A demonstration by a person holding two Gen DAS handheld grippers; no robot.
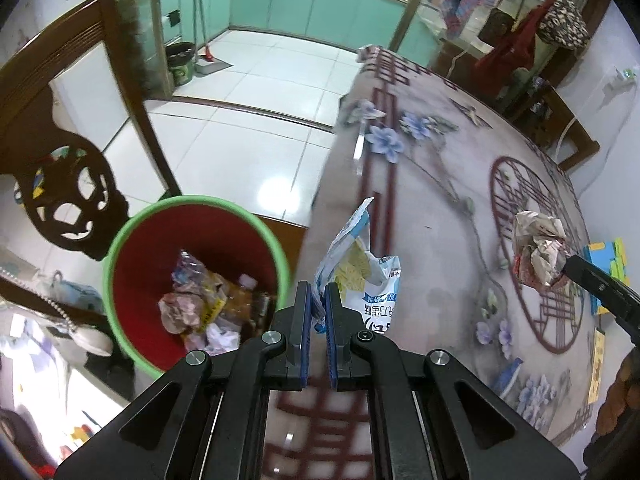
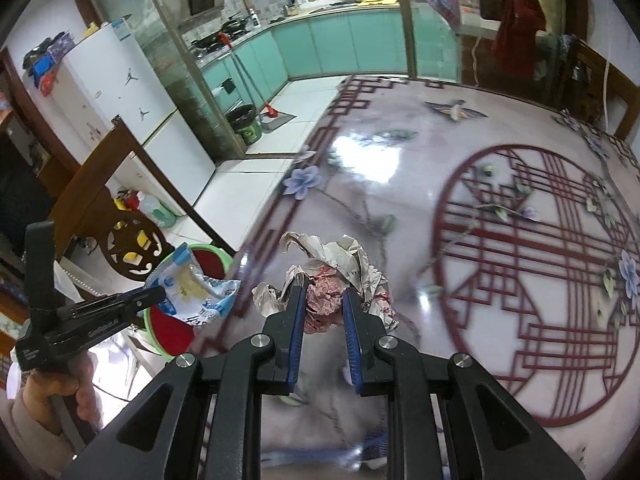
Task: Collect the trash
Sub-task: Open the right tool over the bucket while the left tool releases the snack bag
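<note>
The left gripper [image 1: 318, 300] is closed tight on a blue and white snack bag [image 1: 360, 276]. The bag sticks up between its jaws, above the edge of the table [image 1: 420, 208]. The right gripper [image 2: 325, 300] is squeezed on a ball of crumpled paper [image 2: 340, 272] and holds it up over the table. A hand [image 2: 76, 388] holds the left gripper's handle.

Just beside the table, low on the floor, stands a red bin with a green rim [image 1: 132, 240]. Some wrappers and a bottle lie inside it. A dark wooden chair [image 1: 60, 184] stands next to the bin. Far back there are green kitchen cupboards [image 1: 304, 4] and a white tiled floor [image 1: 240, 132].
</note>
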